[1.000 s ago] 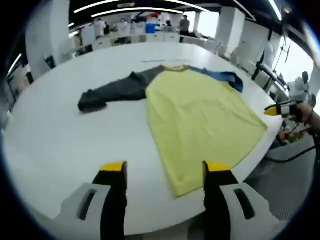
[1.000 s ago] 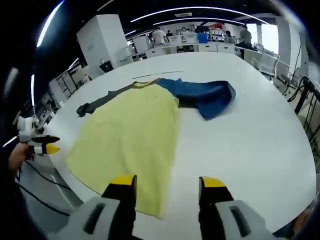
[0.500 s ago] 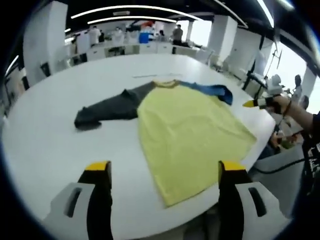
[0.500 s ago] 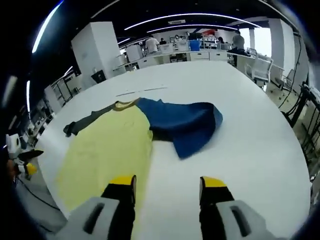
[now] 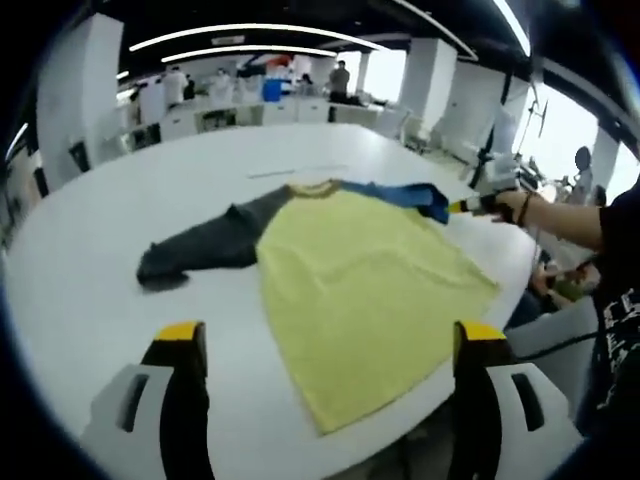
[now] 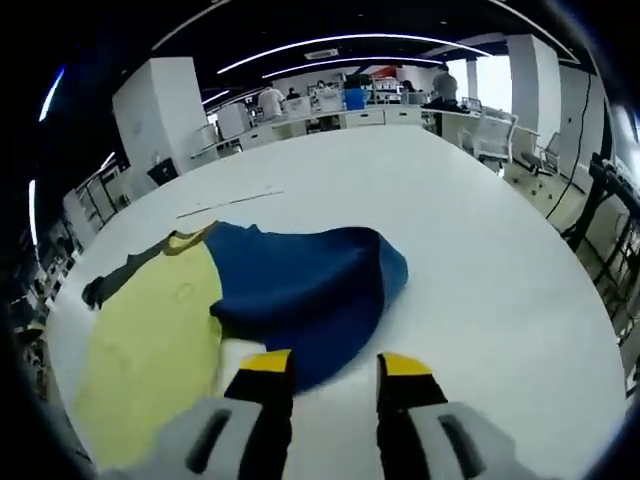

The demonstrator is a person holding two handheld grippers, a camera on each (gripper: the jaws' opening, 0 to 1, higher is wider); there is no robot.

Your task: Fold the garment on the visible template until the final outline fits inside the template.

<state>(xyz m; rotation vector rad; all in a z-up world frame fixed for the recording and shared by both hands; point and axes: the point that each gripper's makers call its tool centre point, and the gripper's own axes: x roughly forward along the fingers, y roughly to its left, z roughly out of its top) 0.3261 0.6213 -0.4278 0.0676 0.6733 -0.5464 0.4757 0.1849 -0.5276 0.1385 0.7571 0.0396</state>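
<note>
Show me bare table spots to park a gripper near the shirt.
Free: white table beyond the blue sleeve in the right gripper view; also beside the grey sleeve in the left gripper view. Crowded: yellow shirt body reaches the table's near edge.

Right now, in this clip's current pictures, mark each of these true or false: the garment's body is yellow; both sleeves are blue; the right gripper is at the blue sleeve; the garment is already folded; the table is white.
1. The garment's body is yellow: true.
2. Both sleeves are blue: false. One is a blue sleeve; the other is a dark grey sleeve.
3. The right gripper is at the blue sleeve: true, its jaws open at the sleeve's near edge.
4. The garment is already folded: false. The body lies flat, the grey sleeve stretched out.
5. The round table is white: true.
</note>
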